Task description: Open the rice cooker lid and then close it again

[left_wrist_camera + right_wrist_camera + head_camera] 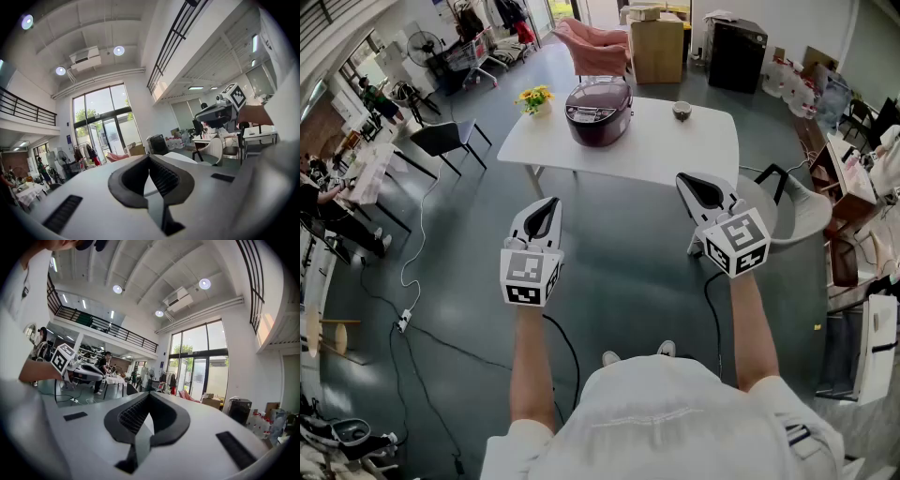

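Cooker (600, 129) sits inside table (694, 150) edges (lid (599, 98) shut).

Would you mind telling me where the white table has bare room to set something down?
The white table is bare along its near edge, in front of the rice cooker, and at its right end past the small bowl. The far left corner is crowded: flowers beside the cooker.

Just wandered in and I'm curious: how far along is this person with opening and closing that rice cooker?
Done: nothing visible; the rounded dark purple rice cooker sits closed on the white rectangular table. In hand: nothing; the left gripper and right gripper are shut, empty, short of the table. Left: reach it, open the lid, close it.
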Demonstrator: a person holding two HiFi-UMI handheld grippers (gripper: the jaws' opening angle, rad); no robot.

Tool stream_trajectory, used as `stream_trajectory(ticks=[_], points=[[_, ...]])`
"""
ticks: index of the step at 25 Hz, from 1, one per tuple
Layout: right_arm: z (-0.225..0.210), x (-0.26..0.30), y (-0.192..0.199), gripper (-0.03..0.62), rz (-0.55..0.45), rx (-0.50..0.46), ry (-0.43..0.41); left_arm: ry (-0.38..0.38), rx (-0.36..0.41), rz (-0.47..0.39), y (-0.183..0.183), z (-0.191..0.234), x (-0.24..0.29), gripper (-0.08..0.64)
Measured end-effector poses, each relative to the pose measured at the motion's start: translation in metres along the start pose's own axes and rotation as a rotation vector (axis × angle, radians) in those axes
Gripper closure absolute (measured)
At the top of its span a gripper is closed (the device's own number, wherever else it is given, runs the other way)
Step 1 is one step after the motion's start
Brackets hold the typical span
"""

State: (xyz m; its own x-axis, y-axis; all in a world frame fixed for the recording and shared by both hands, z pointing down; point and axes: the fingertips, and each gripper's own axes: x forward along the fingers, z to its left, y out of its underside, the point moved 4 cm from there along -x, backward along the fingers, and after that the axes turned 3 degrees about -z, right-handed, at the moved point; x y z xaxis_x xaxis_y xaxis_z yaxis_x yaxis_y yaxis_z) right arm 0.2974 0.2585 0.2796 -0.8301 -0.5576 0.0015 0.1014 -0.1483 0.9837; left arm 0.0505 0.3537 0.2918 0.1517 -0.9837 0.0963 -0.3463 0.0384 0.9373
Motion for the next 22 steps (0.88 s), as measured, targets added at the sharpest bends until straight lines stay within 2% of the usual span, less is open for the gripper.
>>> stream_trajectory(ticks=[6,10,15,20,21,22], points=[[-0.007,0.005,0.006,0.568,-0.001,0.002,-0.008,0.003,-0.001,0.005,0.001,-0.002,0.012,0.545],[-0.018,0.003,0.007,0.568,-0.017,0.046,-0.019,0.007,-0.003,0.006,0.001,-0.005,0.020,0.545],[-0.024,0.002,0.010,0.568,-0.012,0.008,-0.068,0.005,-0.008,0.010,0.001,-0.012,0.033,0.544],[-0.051,-0.002,0.018,0.565,-0.025,0.068,-0.038,-0.015,-0.034,0.009,-0.001,-0.023,0.045,0.538],[-0.056,-0.003,0.021,0.556,-0.022,0.079,-0.040,-0.018,-0.041,0.009,-0.001,-0.025,0.047,0.535],[-0.060,-0.003,0.024,0.523,-0.016,0.085,-0.045,-0.022,-0.049,0.011,0.000,-0.027,0.050,0.501]])
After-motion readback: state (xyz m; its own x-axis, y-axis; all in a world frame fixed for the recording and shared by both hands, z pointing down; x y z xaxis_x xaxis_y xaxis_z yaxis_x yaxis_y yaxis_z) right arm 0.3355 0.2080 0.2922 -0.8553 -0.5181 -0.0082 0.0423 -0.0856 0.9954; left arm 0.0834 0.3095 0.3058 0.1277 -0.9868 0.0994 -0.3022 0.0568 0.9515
